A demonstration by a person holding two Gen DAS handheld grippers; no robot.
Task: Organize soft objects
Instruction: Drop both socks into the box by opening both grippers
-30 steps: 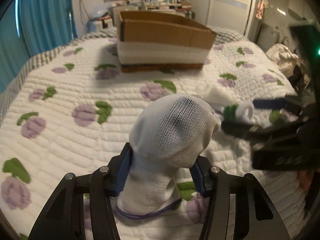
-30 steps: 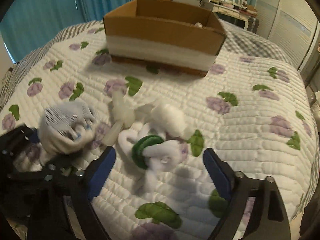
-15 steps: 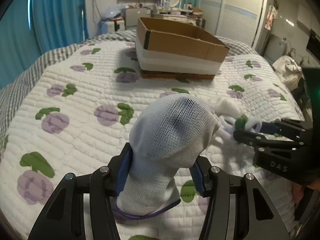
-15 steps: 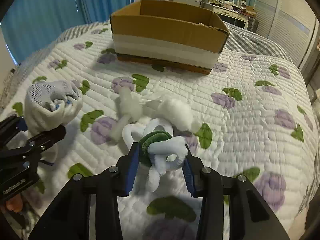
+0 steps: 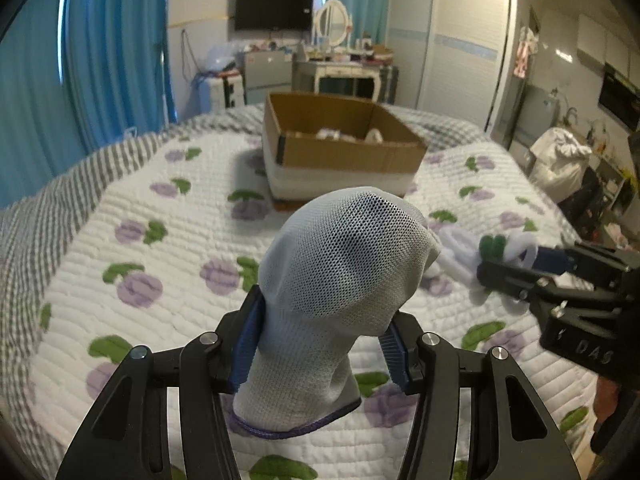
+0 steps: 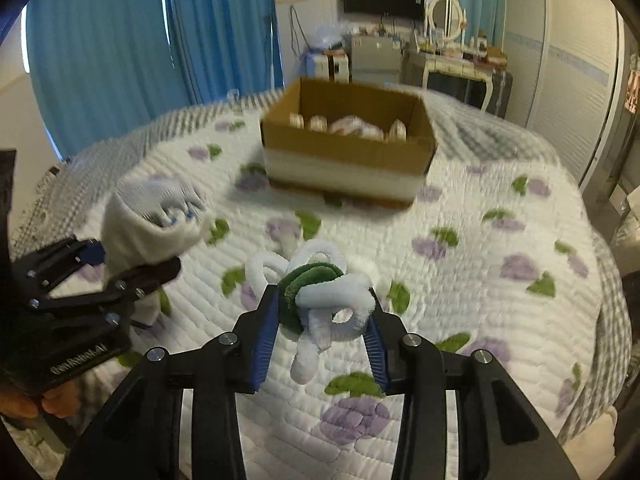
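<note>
White mesh sock (image 5: 344, 272) is squeezed in the left gripper (image 5: 320, 344) and fuzzy white-and-green loops (image 6: 324, 300) in the right gripper (image 6: 320, 336), both in front of the box (image 6: 348, 148), and floppy loops could slip out.

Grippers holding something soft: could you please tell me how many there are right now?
2. The left gripper is shut on a white mesh sock; the right gripper is shut on a green and white fuzzy bundle. Both are above the bed.
</note>
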